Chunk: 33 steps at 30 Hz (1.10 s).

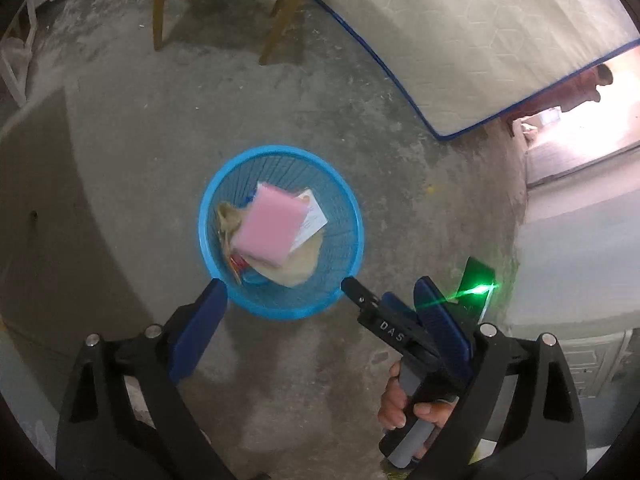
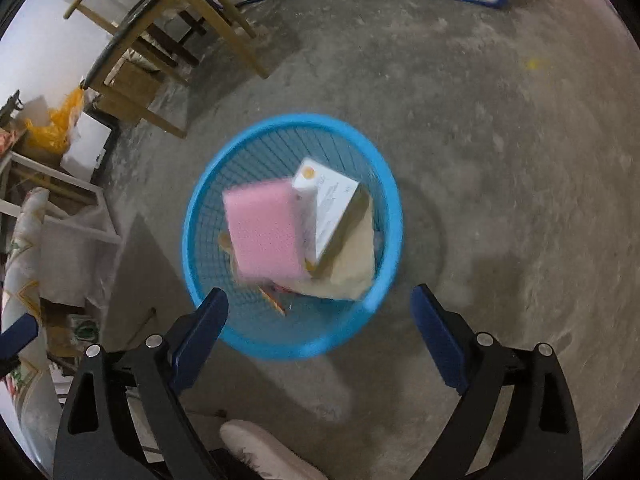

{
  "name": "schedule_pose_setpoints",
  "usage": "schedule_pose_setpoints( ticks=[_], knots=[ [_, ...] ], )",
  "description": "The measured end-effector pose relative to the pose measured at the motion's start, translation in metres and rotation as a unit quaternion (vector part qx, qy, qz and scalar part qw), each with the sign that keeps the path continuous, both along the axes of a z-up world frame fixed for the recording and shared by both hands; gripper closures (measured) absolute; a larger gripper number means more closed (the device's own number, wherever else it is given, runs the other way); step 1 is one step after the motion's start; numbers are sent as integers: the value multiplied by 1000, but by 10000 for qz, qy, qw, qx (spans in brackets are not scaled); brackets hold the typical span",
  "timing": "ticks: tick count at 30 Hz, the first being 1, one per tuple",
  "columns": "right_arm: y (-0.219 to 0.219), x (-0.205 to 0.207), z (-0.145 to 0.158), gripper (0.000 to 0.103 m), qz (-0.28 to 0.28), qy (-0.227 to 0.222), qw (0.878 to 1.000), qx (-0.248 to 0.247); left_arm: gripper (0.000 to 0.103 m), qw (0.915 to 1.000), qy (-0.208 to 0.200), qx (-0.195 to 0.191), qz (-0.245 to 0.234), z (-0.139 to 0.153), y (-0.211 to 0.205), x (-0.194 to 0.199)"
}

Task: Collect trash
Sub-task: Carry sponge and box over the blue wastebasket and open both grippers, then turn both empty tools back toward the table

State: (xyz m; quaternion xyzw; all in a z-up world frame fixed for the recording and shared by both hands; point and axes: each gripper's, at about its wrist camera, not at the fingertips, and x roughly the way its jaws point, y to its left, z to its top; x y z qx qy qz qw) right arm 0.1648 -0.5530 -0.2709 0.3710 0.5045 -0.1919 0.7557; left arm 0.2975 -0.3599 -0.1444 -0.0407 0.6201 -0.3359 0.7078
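A round blue mesh basket [image 1: 352, 216] [image 2: 192, 240] stands on the concrete floor. A pink sponge [image 1: 270, 232] [image 2: 262, 232] lies on top in it. The sponge covers part of a white box [image 1: 314, 220] [image 2: 334, 204], and beige paper [image 1: 304, 266] [image 2: 354, 264] lies beneath. My left gripper [image 1: 320, 284] hovers open over the basket's near rim with nothing between its fingers. My right gripper [image 2: 319, 292] is also open and empty above the near rim. In the left wrist view a hand [image 1: 400, 404] holds the right gripper's handle at the lower right, beside a green light.
Wooden chair legs [image 1: 280, 20] [image 2: 224, 20] stand beyond the basket. A mattress with blue edging [image 1: 460, 40] leans at the back right, with a doorway [image 1: 580, 152] past it. Boxes, a yellow bag [image 2: 52, 128] and white frames crowd the left. A light shoe [image 2: 264, 452] is at the bottom.
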Motion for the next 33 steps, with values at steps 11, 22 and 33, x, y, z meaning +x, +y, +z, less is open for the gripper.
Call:
schedule_pose_setpoints(
  ticks=[11,22,33],
  knots=[
    [21,-70,39,13,49,-392,9992,-77,13,9982,-384,-392,253,47,49,-21],
    [77,-79,135,13,826,-1100,9898,-360,13,9907,-912,-877,502,101,141,-77],
    [160,-57,209,13,2083,-1509,9646,-583,13,9586,-2296,-523,1599,135,323,-147]
  ],
)
